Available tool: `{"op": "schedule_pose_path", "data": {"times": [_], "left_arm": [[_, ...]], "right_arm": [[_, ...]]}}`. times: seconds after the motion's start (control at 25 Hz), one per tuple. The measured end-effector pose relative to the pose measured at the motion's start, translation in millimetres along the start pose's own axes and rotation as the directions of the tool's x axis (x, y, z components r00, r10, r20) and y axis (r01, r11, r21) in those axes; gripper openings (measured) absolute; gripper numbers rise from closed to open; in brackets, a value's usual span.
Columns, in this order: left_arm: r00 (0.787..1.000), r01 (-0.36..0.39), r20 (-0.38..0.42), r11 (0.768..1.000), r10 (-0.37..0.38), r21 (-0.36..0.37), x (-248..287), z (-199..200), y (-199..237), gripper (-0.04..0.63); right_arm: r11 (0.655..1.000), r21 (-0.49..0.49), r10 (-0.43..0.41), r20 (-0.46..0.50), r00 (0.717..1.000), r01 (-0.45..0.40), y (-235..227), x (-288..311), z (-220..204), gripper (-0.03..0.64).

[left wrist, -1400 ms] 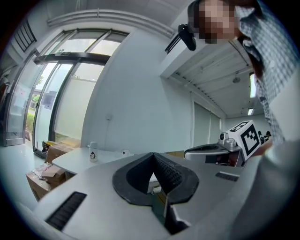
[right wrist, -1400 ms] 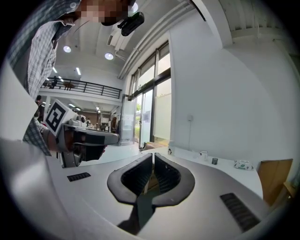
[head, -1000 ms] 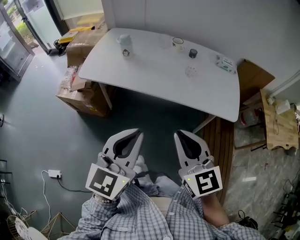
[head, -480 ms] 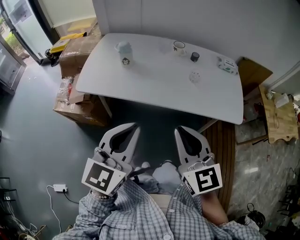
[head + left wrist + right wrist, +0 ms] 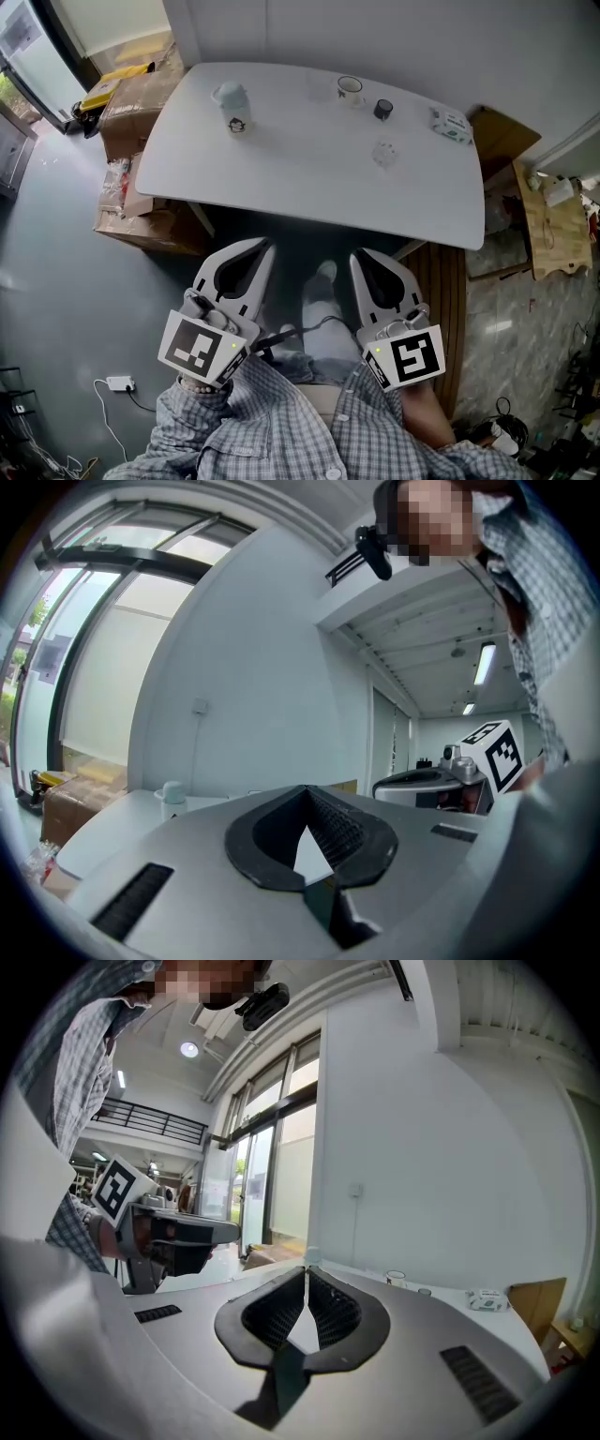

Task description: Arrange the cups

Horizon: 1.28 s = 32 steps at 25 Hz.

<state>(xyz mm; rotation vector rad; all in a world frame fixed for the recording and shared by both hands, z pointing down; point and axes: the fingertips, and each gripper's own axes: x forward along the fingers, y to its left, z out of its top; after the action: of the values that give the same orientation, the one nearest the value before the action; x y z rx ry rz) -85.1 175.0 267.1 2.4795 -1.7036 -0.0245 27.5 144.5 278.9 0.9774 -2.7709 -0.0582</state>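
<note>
Seen from the head camera looking steeply down, a white table (image 5: 309,202) fills the upper half of the frame, and the person's two hand-held grippers sit in the lower half, well short of its near edge. The left gripper (image 5: 260,247) is at lower centre-left and the right gripper (image 5: 361,256) at lower centre-right. Both point up the frame toward the table. In each gripper's own view the two jaws meet at their tips with nothing between them, so both are closed and empty. The cups stand upright and spread left to right across the far part of the table. A pale cup (image 5: 232,105), perhaps lidded or stacked, stands alone at upper left. A white mug (image 5: 350,88) and a small dark cup (image 5: 382,110) stand close together at upper centre. What looks like a clear cup (image 5: 383,153) sits just below them in the frame, nearer the person. A small packet (image 5: 450,124) lies toward the upper right. Every cup lies straight ahead of the grippers and well apart from them. The pale cup is roughly in line with the left gripper. The mug, dark cup and clear cup are roughly in line with the right gripper, and the clear cup is likely its nearest reach.
</note>
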Motion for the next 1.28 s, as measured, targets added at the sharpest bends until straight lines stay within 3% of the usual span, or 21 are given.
{"op": "schedule_pose_path", "data": {"times": [0.48, 0.64, 0.88, 1.04, 1.28], "left_arm": [[0.999, -0.041, -0.010, 0.999, 0.041, -0.003, 85.8, 10.0, 41.1, 0.011], [0.999, -0.035, -0.021, 0.999, 0.035, -0.003, 128.8, 14.3, 54.4, 0.011], [1.000, -0.017, -0.001, 0.997, 0.017, -0.082, 205.1, 17.9, 69.3, 0.011], [1.000, 0.023, -0.005, 0.998, -0.023, -0.062, 254.6, 22.1, 72.0, 0.011], [0.998, 0.021, -0.051, 0.998, -0.024, -0.067, 292.8, 13.3, 83.7, 0.011]], "right_arm": [[0.998, -0.002, 0.055, 0.016, 0.998, -0.055, -69.2, 80.1, 7.3, 0.029], [0.998, 0.003, 0.063, 0.008, 0.998, -0.063, -101.7, 108.5, 6.7, 0.029], [0.998, 0.005, 0.062, -0.029, 0.998, -0.061, -157.1, 144.6, -3.4, 0.029], [0.998, 0.007, 0.056, -0.052, 0.997, -0.056, -195.4, 163.6, -8.8, 0.029], [0.999, 0.026, 0.048, -0.080, 0.996, -0.046, -234.3, 185.0, -19.8, 0.029]]}}
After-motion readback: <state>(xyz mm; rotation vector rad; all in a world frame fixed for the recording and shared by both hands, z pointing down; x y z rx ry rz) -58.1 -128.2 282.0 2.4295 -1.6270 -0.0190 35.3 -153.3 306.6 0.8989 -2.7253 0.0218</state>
